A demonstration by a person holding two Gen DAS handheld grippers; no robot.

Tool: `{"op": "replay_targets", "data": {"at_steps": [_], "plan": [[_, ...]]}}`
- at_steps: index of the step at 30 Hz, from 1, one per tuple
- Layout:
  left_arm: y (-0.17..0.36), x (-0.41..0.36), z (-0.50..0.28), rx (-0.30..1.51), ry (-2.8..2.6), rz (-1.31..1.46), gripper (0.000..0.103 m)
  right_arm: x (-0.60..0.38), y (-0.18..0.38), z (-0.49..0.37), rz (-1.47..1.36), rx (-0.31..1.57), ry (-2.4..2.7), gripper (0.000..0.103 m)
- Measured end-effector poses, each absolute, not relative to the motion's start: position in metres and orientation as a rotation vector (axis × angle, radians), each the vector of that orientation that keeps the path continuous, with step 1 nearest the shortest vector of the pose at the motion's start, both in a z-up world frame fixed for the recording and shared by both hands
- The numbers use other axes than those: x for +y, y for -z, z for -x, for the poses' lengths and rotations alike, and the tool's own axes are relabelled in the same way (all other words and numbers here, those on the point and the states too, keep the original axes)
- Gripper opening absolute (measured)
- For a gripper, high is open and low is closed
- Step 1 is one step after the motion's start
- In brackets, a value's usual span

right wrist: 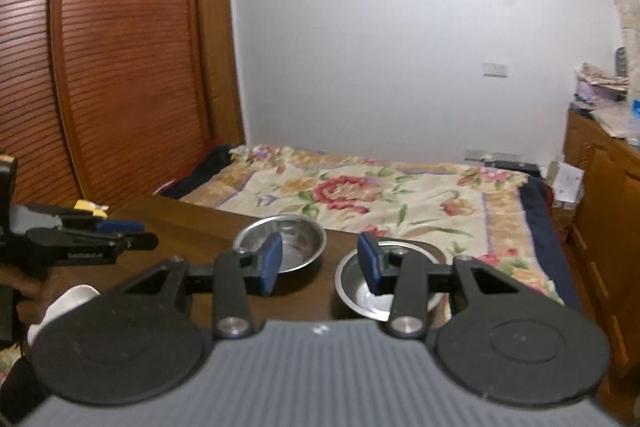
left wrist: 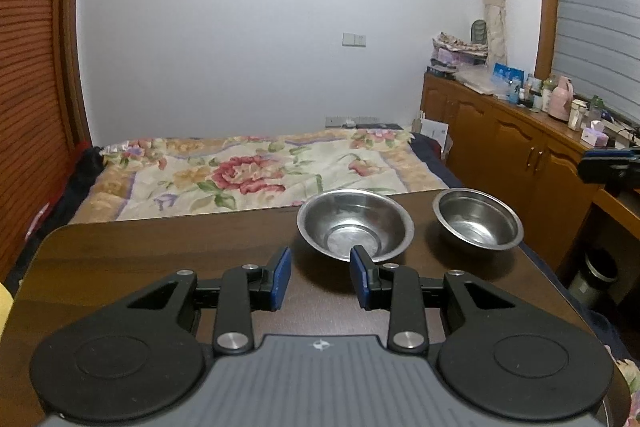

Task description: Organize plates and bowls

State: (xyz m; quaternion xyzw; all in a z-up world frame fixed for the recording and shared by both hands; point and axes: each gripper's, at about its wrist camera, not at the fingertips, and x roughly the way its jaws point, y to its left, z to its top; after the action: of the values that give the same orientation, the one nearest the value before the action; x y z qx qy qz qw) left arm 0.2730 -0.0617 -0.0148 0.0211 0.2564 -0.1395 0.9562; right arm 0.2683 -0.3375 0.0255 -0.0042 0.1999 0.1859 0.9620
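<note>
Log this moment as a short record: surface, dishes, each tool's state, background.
surface: dark wooden table
dishes: two empty steel bowls side by side, apart, upright; wider bowl, smaller bowl near the table's right corner
other dish: white object at the table's left, mostly hidden
left tool: open, nothing between its pads, just short of the wider bowl
right tool: open, holding nothing, above the table
background: bed with floral blanket, wooden cabinets

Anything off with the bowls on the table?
Nothing stands out. Both steel bowls, the wider one and the smaller one, sit upright, apart and empty on the dark wooden table. No spill or visible dents. The smaller bowl sits near the table's right edge.
</note>
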Motion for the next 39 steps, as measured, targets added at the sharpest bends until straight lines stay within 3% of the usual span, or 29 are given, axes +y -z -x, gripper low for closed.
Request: {"op": "replay_targets", "data": {"at_steps": [18,32,39], "plan": [[0.051,-0.076,-0.379,0.671,0.286,-0.022,0.035,-0.306,0.022,-0.402,-0.011,0.65,-0.545,0.043],[0.072,-0.081,-0.402,0.731,0.323,0.025,0.032,-0.28,0.039,-0.424,0.078,0.721,-0.517,0.042],[0.075,-0.079,-0.404,0.735,0.326,0.03,0.028,-0.272,0.04,-0.427,0.123,0.718,-0.503,0.036]]}}
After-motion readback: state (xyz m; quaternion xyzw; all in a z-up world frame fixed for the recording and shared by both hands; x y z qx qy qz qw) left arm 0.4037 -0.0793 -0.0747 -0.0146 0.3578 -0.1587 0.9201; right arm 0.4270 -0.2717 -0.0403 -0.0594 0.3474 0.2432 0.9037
